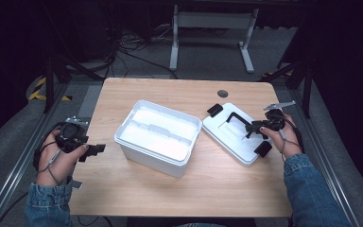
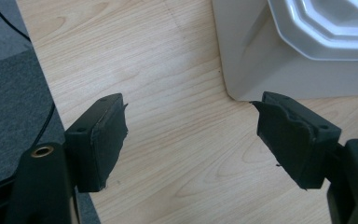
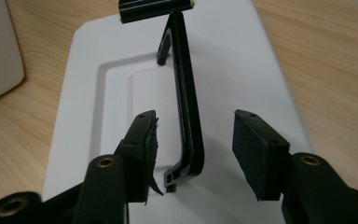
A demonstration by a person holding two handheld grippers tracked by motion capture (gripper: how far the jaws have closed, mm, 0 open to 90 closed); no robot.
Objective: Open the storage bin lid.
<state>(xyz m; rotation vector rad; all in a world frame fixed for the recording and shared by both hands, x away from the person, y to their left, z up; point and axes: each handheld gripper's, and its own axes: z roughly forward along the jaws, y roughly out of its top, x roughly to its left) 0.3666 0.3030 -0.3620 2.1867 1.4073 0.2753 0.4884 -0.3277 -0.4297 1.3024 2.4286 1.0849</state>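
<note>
An open white plastic box (image 1: 158, 136) stands mid-table, its corner (image 2: 289, 51) also in the left gripper view. Its white lid (image 1: 231, 135) lies flat to the right, with a raised black handle (image 1: 238, 120) and black latches at two ends. My right gripper (image 1: 251, 132) hovers over the lid, open, with the black handle (image 3: 185, 98) standing between its pads and touching neither. My left gripper (image 1: 97, 149) is open at the table's left edge, pointing at the box, with nothing between its pads (image 2: 103, 140).
The wooden table (image 1: 137, 189) has a round cable hole (image 1: 222, 93) at the back. A white desk frame (image 1: 212, 28) and cables lie on the floor beyond. The table's left edge borders dark floor (image 2: 9, 93).
</note>
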